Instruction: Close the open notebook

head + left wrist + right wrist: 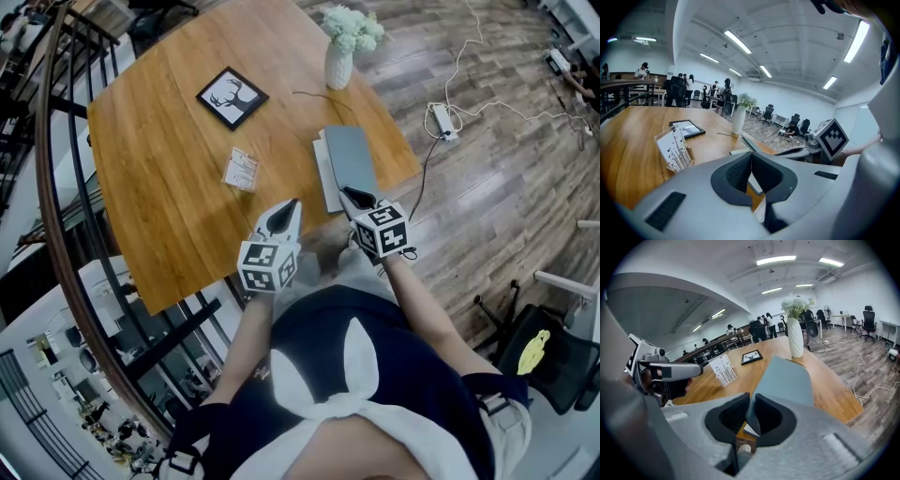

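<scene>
The notebook (352, 157) lies near the table's right edge, its grey-blue cover raised over the white pages (327, 176). My right gripper (354, 198) is at the near end of the notebook. In the right gripper view its jaws (751, 404) are shut on the near edge of the cover (785, 380), which slopes up and away from them. My left gripper (291, 208) hovers just left of it over the table's near edge, shut, with nothing between its pads (751, 161). In the left gripper view the tilted cover (746, 140) and the right gripper (799, 151) show to the right.
A white vase of flowers (340, 56) stands beyond the notebook, with a thin cable (314, 97) beside it. A framed deer picture (232, 97) and a card stand (241, 170) sit further left. A dark railing (66, 234) curves along the left; a power strip (442, 119) lies on the floor.
</scene>
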